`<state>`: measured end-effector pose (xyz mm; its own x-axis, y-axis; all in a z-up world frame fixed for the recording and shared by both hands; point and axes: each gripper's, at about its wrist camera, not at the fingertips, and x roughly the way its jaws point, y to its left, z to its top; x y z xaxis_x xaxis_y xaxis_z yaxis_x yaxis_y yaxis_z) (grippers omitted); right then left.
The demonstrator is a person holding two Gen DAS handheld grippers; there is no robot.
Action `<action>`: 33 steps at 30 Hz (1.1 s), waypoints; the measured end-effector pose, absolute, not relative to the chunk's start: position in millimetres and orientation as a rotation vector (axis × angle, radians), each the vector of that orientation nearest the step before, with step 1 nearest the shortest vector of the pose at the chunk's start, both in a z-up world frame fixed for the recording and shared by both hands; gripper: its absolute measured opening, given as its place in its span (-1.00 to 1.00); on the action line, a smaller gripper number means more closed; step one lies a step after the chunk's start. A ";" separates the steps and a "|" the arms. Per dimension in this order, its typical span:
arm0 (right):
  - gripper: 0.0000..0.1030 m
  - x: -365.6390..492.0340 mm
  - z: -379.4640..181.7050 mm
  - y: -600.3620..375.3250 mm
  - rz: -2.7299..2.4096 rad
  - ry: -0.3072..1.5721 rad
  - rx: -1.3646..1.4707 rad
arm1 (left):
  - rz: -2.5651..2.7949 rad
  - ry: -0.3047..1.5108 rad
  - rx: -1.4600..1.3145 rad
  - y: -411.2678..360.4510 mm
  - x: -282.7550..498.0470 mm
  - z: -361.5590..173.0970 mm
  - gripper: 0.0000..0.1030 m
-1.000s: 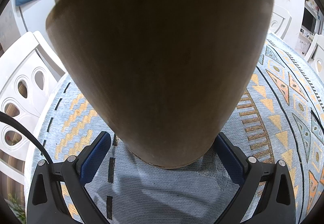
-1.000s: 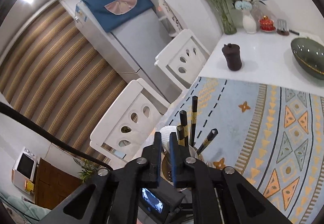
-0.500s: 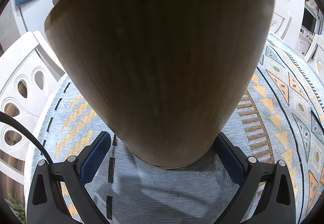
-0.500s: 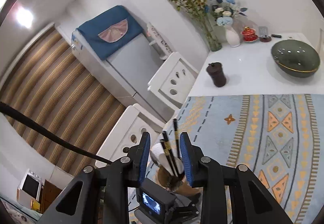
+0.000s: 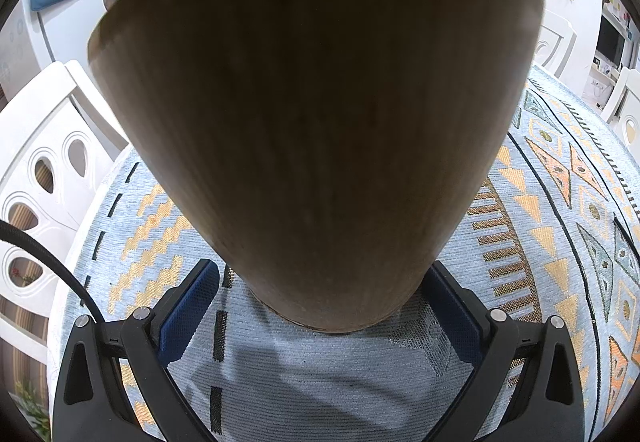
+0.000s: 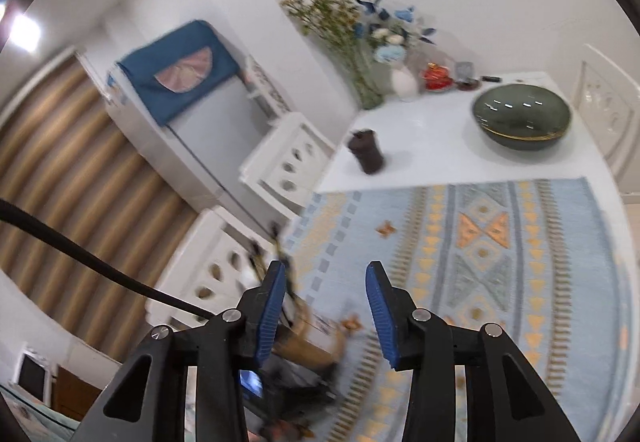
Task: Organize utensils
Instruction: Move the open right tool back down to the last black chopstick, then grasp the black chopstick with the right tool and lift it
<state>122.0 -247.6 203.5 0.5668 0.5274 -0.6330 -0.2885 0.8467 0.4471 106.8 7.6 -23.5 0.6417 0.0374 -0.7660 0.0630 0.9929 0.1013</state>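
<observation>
Near the left edge of the white table [image 6: 432, 134], on its blue patterned woven cloth [image 5: 320, 382], the brown wooden utensil holder [image 5: 316, 122] is standing, clamped at its base by the left gripper [image 5: 320, 306]. Black chopsticks [image 6: 276, 242] are sitting inside. The right gripper [image 6: 326, 282], jaws just opening, is holding nothing.
</observation>
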 end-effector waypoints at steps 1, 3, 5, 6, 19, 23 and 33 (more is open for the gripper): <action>-0.22 118.7 195.4 -253.6 0.463 0.866 0.304 | -0.015 0.875 0.122 7.4 106.7 -23.6 0.99; -0.22 113.6 179.5 -266.4 0.422 0.912 0.317 | -0.014 0.875 0.123 7.0 106.7 -23.6 0.99; -0.22 108.3 157.9 -285.3 0.390 0.968 0.385 | -0.013 0.875 0.124 6.3 106.7 -23.7 0.99; -0.22 106.2 147.0 -294.1 0.365 0.996 0.418 | -0.013 0.875 0.124 4.9 106.1 -23.8 0.99; -0.22 67.1 16.6 -337.6 -0.035 1.456 0.163 | -0.013 0.875 0.124 6.7 107.0 -23.5 0.99; -0.28 63.1 1.2 -342.8 -0.035 1.498 0.200 | -0.013 0.875 0.123 8.6 107.2 -26.5 0.99; -0.29 70.2 -6.5 -320.5 -0.012 1.531 0.054 | -0.013 0.875 0.123 9.3 107.6 -26.3 0.99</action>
